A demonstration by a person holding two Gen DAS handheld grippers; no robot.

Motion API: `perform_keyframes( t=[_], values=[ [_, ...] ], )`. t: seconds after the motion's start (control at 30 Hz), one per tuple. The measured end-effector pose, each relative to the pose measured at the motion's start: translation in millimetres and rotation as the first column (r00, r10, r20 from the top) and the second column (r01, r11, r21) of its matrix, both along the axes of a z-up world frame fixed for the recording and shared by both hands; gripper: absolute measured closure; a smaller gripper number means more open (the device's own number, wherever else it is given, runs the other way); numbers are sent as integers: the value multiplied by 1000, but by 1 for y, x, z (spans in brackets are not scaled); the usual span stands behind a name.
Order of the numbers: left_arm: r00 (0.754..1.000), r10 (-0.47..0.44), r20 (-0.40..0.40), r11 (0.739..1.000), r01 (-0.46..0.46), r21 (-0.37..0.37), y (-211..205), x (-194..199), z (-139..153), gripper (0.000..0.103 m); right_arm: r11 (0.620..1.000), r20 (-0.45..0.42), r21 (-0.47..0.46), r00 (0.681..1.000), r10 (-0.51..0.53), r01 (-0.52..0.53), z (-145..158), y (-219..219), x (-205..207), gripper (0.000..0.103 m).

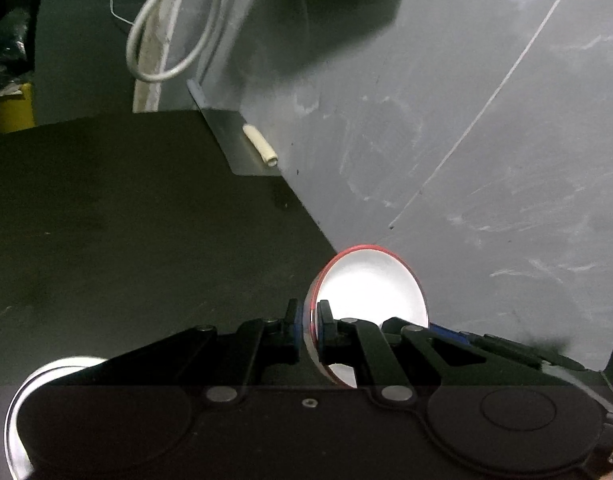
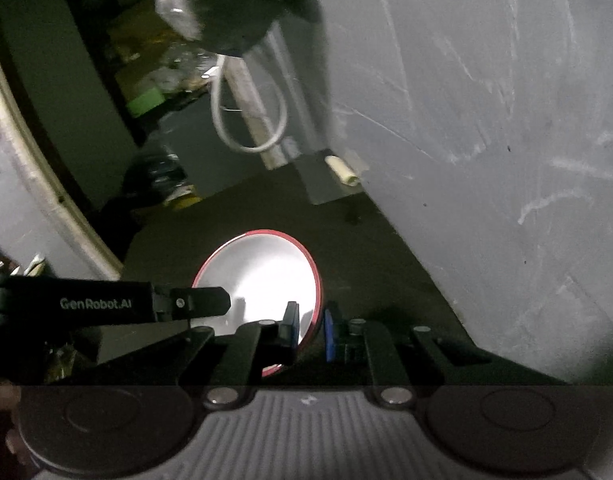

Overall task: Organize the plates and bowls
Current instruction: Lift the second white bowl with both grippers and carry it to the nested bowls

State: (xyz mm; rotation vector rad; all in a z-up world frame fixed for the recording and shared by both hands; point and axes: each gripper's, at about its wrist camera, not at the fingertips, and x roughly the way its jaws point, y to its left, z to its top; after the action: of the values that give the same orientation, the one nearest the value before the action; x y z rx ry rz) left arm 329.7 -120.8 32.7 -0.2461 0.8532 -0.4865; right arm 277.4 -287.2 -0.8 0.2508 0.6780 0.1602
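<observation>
A white bowl with a red rim [image 1: 370, 288] is held between both grippers above a dark tabletop [image 1: 126, 220]. My left gripper [image 1: 309, 330] is shut on its left rim, one blue pad outside and one inside. In the right wrist view the same bowl [image 2: 262, 276] is tilted, and my right gripper [image 2: 311, 330] is shut on its right rim. The left gripper's finger [image 2: 194, 302] reaches in from the left onto the bowl's far rim. A second white dish [image 1: 20, 392] shows at the lower left, mostly hidden behind the left gripper body.
A scratched grey wall [image 1: 486, 140] rises right beside the bowl. A white cable loop [image 1: 162, 36] hangs at the back. A small cream tube [image 1: 260, 146] lies on a metal ledge. A yellow container [image 1: 10, 110] sits far left.
</observation>
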Motion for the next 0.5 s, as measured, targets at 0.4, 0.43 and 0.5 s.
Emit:
perform_keyframes(
  t=[0.4, 0.43, 0.5],
  values=[
    [997, 69, 36, 996, -66, -68, 23, -59, 12, 95, 990, 11, -40, 991, 133, -132, 19, 12, -38, 89],
    [997, 68, 32, 995, -66, -70, 24, -61, 11, 95, 990, 8, -41, 990, 138, -138, 19, 12, -40, 89],
    [997, 67, 22, 995, -66, -72, 26, -65, 9, 95, 988, -1, -35, 989, 148, -148, 17, 12, -44, 89]
  ],
)
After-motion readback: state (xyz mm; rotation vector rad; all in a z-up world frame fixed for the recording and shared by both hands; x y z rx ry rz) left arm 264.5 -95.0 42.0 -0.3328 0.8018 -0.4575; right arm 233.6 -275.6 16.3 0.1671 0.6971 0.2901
